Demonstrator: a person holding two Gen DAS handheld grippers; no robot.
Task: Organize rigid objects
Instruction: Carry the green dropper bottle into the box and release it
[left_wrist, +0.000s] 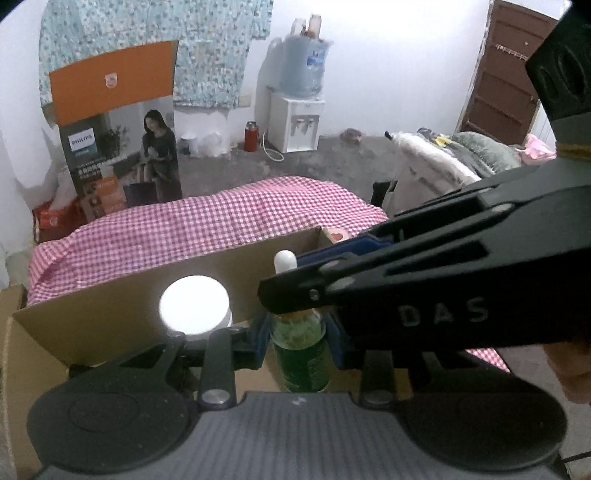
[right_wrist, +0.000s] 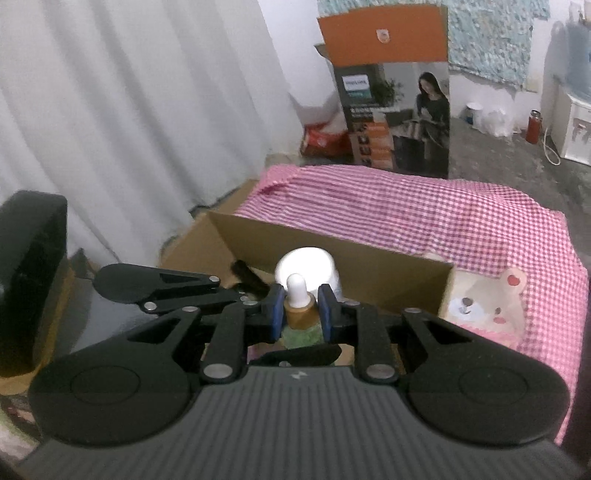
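Observation:
A green dropper bottle (left_wrist: 300, 354) with a brown collar (right_wrist: 297, 315) and a white rubber bulb (right_wrist: 296, 290) hangs upright over an open cardboard box (left_wrist: 110, 317). My left gripper (left_wrist: 297, 332) is shut on the bottle's green body, its blue pads on either side. My right gripper (right_wrist: 299, 312) is shut on the brown collar just under the bulb. In the left wrist view it comes in from the right as a black arm (left_wrist: 424, 280) across the bottle's top. A finger of the left gripper (right_wrist: 159, 288) shows at the left. A white-lidded jar (left_wrist: 194, 302) stands in the box.
The box's far wall (right_wrist: 369, 269) backs onto a surface under a pink checked cloth (left_wrist: 221, 221). A bear-print item (right_wrist: 480, 306) lies right of the box. A tall printed carton (right_wrist: 399, 110), a water dispenser (left_wrist: 297, 122), a white curtain (right_wrist: 129, 110) and a black object (right_wrist: 29, 273) stand around.

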